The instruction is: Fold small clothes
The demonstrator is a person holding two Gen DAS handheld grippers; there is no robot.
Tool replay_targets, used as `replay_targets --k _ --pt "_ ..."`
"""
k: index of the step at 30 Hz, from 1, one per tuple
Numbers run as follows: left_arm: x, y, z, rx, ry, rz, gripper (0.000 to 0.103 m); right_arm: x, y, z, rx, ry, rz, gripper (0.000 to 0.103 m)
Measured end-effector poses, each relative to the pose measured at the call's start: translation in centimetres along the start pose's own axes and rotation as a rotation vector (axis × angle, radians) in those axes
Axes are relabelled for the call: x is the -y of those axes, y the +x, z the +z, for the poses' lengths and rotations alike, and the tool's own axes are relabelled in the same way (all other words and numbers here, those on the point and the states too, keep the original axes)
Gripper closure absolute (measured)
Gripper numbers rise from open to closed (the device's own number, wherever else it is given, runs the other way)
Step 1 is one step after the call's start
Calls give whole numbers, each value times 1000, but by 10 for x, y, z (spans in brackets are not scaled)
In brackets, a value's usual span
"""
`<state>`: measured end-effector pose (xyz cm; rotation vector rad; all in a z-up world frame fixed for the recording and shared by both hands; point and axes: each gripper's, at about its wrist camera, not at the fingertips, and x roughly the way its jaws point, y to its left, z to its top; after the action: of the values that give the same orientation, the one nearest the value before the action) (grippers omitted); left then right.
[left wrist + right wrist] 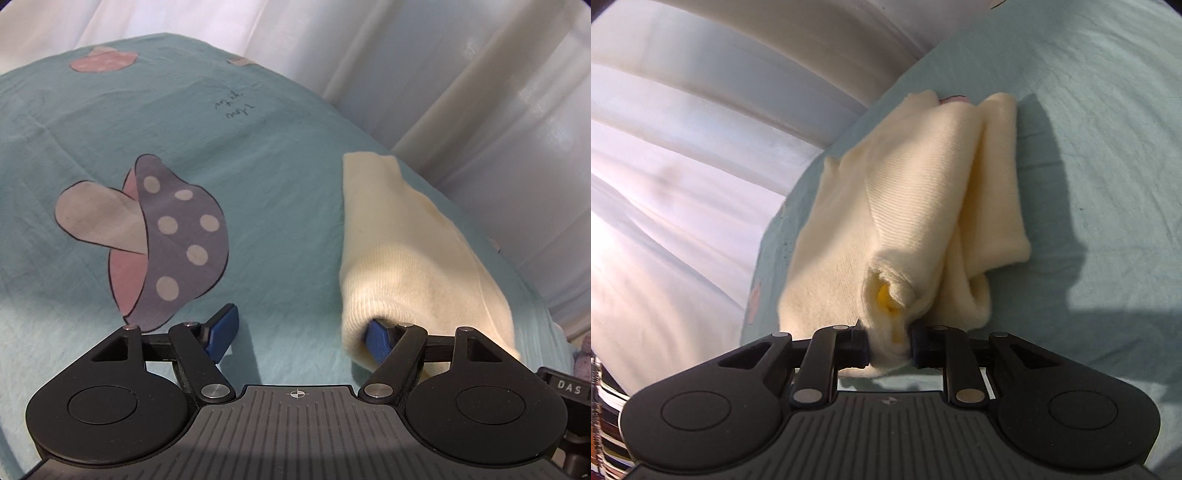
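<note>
Left wrist: left tool [301, 338] spread wide, right finger [376, 338] tucked into cream garment [399, 251] on teal sheet [280, 184] | right wrist: right tool [890, 345] clamped on garment [916, 192] corner, cloth bunched, near sheet [1108, 147] edge

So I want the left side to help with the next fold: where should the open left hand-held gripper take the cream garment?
Probably the rolled near end of the cream garment, approached low from the sheet side. The left hand-held gripper is open, one pad at that thick edge. The right hand-held gripper pinches another bunched end.
</note>
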<state>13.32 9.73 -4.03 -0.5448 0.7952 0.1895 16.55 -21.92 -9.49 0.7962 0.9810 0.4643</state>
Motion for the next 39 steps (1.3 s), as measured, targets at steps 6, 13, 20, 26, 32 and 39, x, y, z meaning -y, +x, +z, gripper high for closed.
replay_targets --k 6,13,20,26,32,39 --pt "-19 -12 4 -52 -91 -24 23 6 -40 4 40 -84 -79 73" --pt "-28 -33 25 52 -94 91 20 -27 -77 7 222 -395 -426 55" --pt "26 1 28 15 136 56 16 -80 -22 -18 128 -712 -339 66" --pt "46 17 14 -9 274 140 15 -66 -11 -22 102 -818 -512 69" --pt "42 16 15 -22 263 147 13 -61 -22 -12 80 -628 -437 67" --pt "46 15 13 -23 263 154 13 -16 -37 -1 -20 -210 -151 60"
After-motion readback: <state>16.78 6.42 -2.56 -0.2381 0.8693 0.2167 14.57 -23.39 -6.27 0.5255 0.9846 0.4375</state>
